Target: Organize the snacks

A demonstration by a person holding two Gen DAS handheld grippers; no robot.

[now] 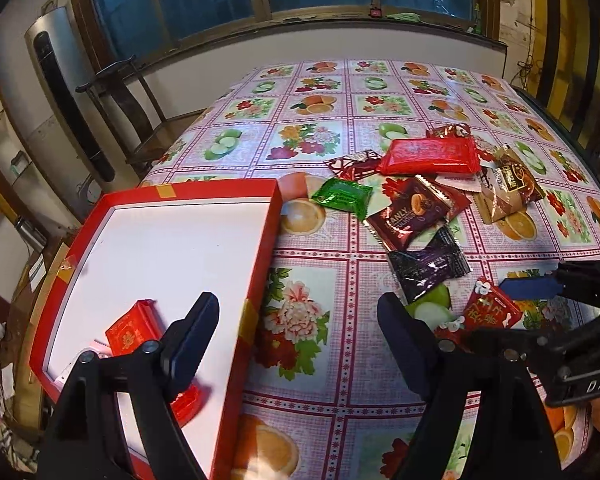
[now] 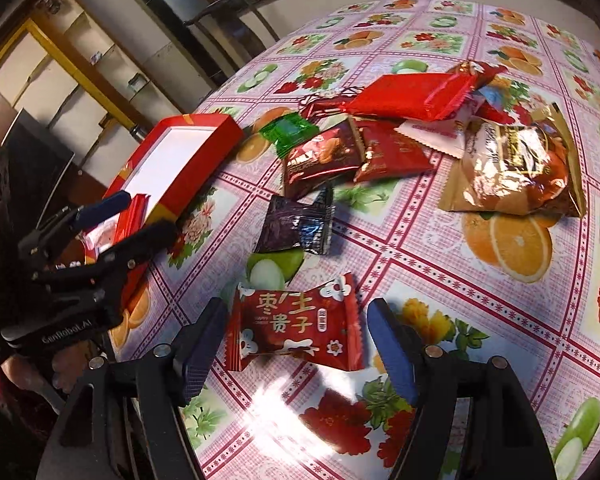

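**Sorting the snacks into the red box**

Reaching down over the red date packet (image 2: 294, 330), the right gripper (image 2: 296, 344) has its jaws spread wide, one on each side of the packet. The pads do not press on it yet. The packet lies flat on the flowery tablecloth (image 2: 480, 280), so the jaws can close in on it from the sides.

The red box (image 1: 260, 248) is the place to sort things into. It sits at the left edge of the table with its open top up. A small red packet (image 1: 132, 328) already lies inside it, in the near corner. The left gripper (image 1: 296, 340) hangs over the near right wall of the box with its jaws apart and nothing between them. One finger is over the box and one is over the cloth. I think it waits there so it is out of the way.

To the right of the box lie more snacks in a loose heap: a green packet (image 1: 342, 196), a dark purple packet (image 1: 428, 268), a big red packet (image 1: 432, 156) and a gold bag (image 2: 512, 168). Most snacks are outside the box, so the job has only begun.
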